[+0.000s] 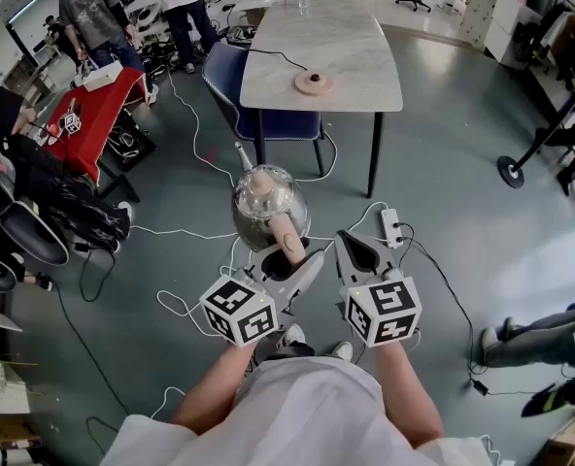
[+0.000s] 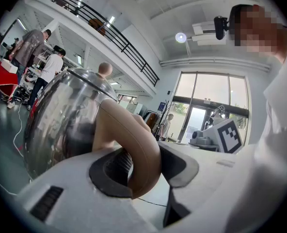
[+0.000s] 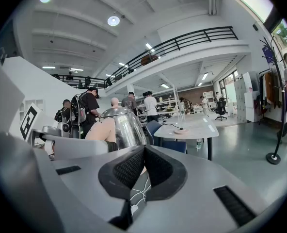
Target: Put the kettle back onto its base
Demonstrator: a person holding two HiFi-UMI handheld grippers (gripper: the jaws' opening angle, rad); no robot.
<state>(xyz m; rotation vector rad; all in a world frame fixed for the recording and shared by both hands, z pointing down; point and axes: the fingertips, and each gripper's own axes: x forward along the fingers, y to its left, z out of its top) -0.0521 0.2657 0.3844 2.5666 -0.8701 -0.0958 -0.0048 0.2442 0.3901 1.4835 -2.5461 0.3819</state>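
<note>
Two tools are out in front of the person, side by side above the floor (image 1: pixel 453 153). The left tool (image 1: pixel 292 256) is clamped on the tan handle (image 1: pixel 287 237) of the kettle (image 1: pixel 265 200). The handle points back toward the person and the shiny body points away. The kettle hangs in the air, roughly upright, resting on nothing. The right tool (image 1: pixel 359 250) is just beside it, pads pinched together on nothing.

The base (image 1: pixel 314 83) is a round tan disc on the pale worktop (image 1: pixel 351 37), with its cord (image 1: pixel 268 56) running off to the left. It is well apart from the kettle, straight ahead and a shade right. A blue chair (image 1: pixel 227 76) is tucked at the worktop's near-left side, close to that line.

Judgement: the move is nearly all forward carry, and it falls to the left tool, which already has the load. The kettle's height against the worktop edge can't be judged.
</note>
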